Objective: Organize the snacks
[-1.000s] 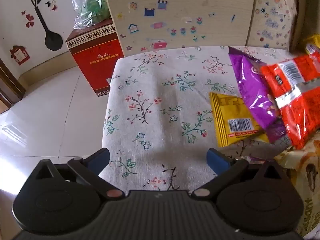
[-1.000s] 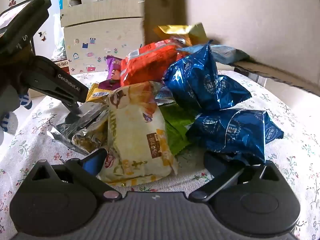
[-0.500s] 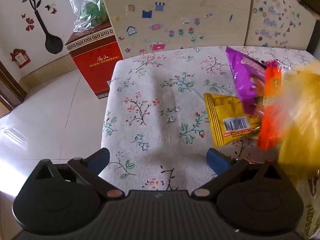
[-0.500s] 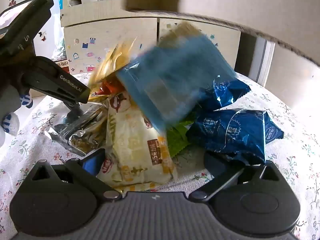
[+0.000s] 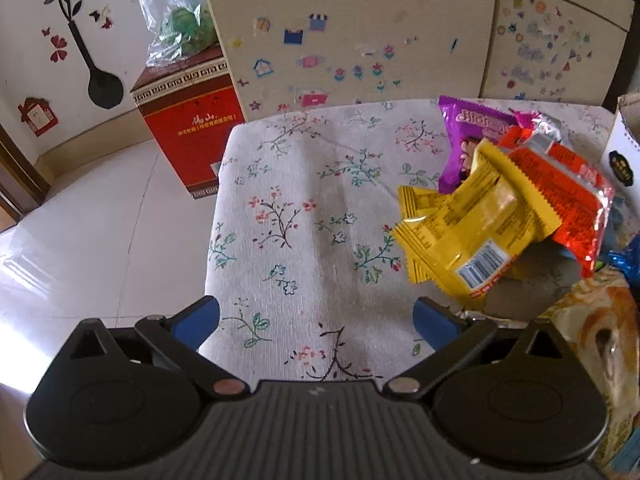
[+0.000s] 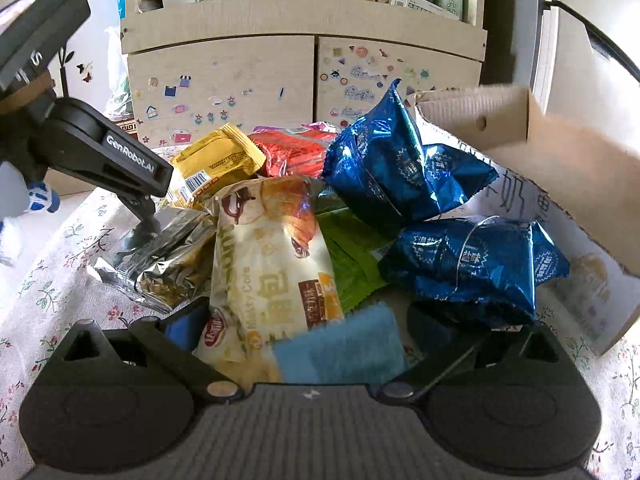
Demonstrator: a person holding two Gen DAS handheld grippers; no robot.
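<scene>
Lying heaped now: yellow packet (image 5: 472,236) and red packet (image 5: 560,196) tumbled ahead-right of the left gripper (image 5: 316,316), blue bags (image 6: 400,168) ahead of the right gripper (image 6: 304,324), cardboard box (image 6: 560,168) tipped away beyond. Both jaws wide apart, holding nothing. Emptied out; sorting on the bench (image 5: 304,208) likely next.
</scene>
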